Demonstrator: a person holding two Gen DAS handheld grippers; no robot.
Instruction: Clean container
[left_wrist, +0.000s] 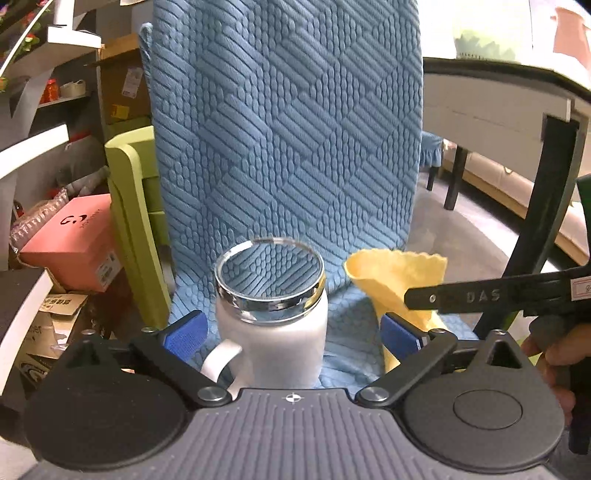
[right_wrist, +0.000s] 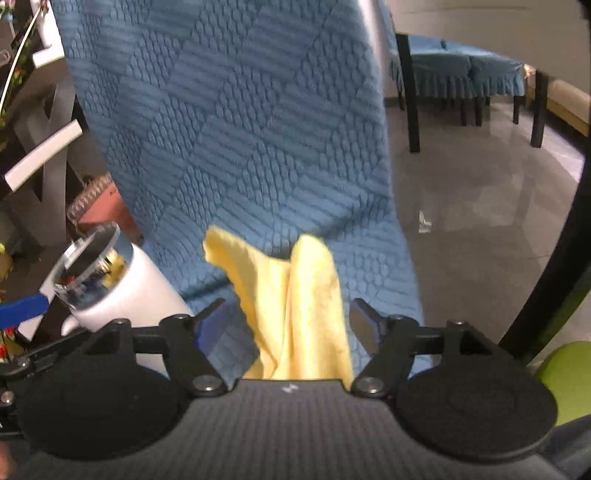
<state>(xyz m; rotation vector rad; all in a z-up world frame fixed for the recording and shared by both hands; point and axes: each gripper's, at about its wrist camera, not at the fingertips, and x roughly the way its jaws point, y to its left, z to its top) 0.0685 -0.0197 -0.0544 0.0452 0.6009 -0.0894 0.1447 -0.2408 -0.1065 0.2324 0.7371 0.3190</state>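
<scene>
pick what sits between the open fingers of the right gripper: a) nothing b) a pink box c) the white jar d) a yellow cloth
d, the yellow cloth bunches up between the spread fingers of the right gripper, while the white jar stands off to its left, inside the left gripper.

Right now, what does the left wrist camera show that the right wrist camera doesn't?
Only the left view shows the pink box, the green chair, the mug's handle and the whole round of its chrome rim.

Only the right view shows the other blue chairs across the floor and a green object at lower right.

Both show the white mug between the left gripper's open fingers, the yellow cloth between the right gripper's open fingers, and the blue cover behind.
</scene>
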